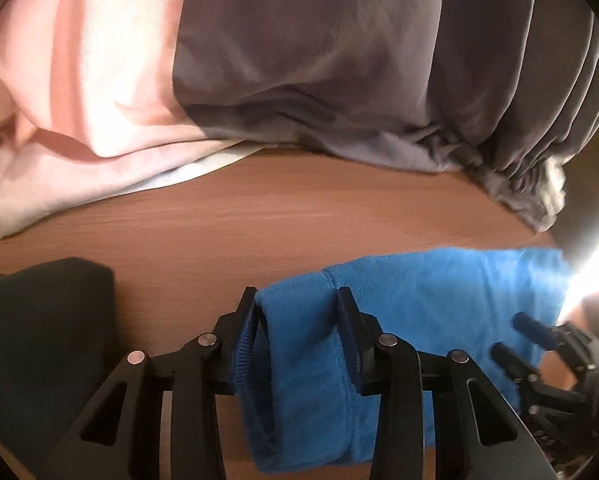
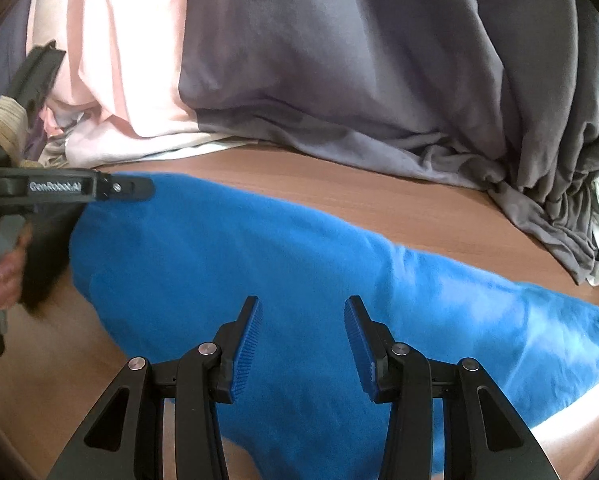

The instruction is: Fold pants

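Observation:
The blue fleece pants (image 2: 259,264) lie flat on the brown wooden table (image 2: 379,196). In the left wrist view a folded edge of the pants (image 1: 299,344) sits between the fingers of my left gripper (image 1: 295,300), whose jaws stand apart around it without pinching it. My right gripper (image 2: 299,308) is open and empty, hovering over the middle of the pants. The right gripper also shows in the left wrist view (image 1: 515,336) at the right, over the blue cloth. The left gripper's body (image 2: 71,190) shows at the left of the right wrist view.
A heap of other clothes lies at the back of the table: a grey garment (image 1: 319,60) with a gathered waistband and a pink one (image 1: 87,80). A dark green cloth (image 1: 39,320) lies at the near left. Bare wood (image 1: 259,208) runs between heap and pants.

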Demonstrator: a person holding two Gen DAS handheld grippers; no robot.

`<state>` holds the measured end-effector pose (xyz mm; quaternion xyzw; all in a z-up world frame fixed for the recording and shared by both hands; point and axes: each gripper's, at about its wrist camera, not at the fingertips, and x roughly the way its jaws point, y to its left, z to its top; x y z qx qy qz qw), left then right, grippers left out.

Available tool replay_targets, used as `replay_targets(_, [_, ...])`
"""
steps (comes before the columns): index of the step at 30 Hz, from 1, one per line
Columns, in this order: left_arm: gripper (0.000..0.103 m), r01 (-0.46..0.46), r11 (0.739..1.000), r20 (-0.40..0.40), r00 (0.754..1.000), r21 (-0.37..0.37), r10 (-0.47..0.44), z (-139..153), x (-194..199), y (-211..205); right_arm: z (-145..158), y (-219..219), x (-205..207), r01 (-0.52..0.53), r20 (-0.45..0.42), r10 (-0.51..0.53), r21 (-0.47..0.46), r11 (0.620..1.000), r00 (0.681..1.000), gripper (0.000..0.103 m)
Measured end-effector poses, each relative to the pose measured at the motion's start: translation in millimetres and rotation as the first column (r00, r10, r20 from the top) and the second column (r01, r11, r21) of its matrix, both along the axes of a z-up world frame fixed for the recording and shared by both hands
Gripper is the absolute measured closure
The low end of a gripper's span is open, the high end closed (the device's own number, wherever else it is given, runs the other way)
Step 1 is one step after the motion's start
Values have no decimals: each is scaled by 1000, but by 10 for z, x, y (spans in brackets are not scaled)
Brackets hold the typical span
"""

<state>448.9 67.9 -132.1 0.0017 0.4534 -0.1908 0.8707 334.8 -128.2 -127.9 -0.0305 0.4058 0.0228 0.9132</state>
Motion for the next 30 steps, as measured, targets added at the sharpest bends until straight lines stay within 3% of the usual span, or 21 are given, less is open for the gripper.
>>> replay_targets(3, [65, -3, 994, 10, 1000, 105, 2, -137, 10, -68, -31, -28, -77, 14, -30, -14, -3, 1000, 999, 59])
replay_targets(6, [65, 1, 986, 20, 1000, 164, -4, -230, -3, -118, -57, -73, -155, 48, -52, -49, -27, 998, 997, 59])
replay_targets(13, [63, -1, 972, 51, 999, 235, -12, -291, -62, -178, -146, -269, -260, 158, -137, -163, -43, 986, 977, 59])
replay_targets(16, [55, -18, 966, 62, 998, 257, 2, -268, -74, -177, -230, -270, -277, 147, -175, -153, -49, 988, 973, 59])
replay_targets(22, [36, -108, 942, 202, 978, 317, 44, 69, -337, -150, -167, -330, -313, 138, -138, -139, -22, 990, 981, 59])
replay_targets(30, [36, -170, 940, 297, 952, 297, 78, 582, -960, -115, 191, -441, -571, 110, -16, -110, 34, 993, 994, 59])
